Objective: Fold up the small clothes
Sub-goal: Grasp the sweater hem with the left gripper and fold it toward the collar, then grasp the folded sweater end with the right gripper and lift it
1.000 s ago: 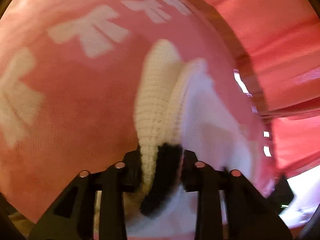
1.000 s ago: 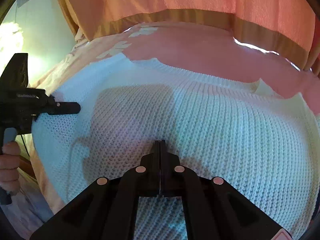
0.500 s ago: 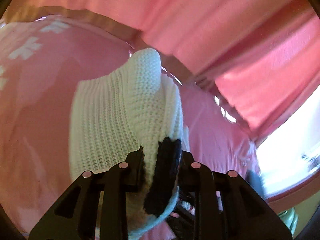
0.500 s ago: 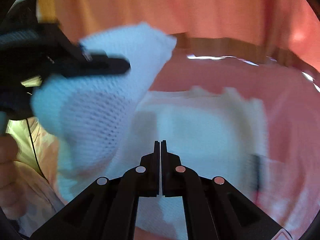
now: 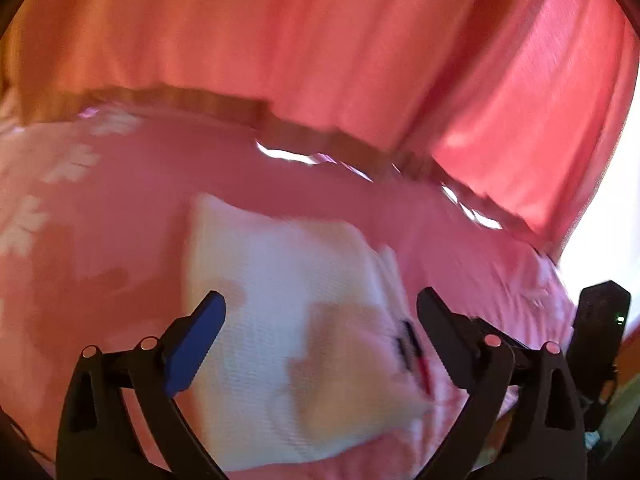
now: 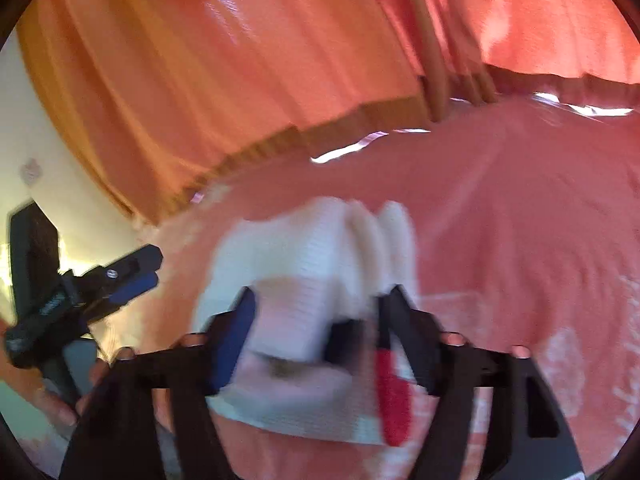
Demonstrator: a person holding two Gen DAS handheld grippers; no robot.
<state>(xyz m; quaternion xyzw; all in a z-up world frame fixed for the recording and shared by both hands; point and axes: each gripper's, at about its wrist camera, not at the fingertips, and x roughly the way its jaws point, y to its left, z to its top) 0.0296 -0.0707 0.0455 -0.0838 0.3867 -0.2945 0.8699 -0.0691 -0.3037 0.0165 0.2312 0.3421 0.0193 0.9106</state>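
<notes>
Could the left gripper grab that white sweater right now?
Probably yes. The left gripper is open, its fingers straddling the folded sweater on the pink bedspread, with nothing between them. The picture is blurred, so how near it is stays unclear.

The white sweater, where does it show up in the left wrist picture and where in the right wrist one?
Left wrist: the sweater lies folded at lower centre on the pink bedspread, between the open fingers of the left gripper.
Right wrist: the sweater sits at centre, lower half, between the open right gripper fingers.
Shared landmark: the curtain hem behind the bed, also in the right view.
</notes>
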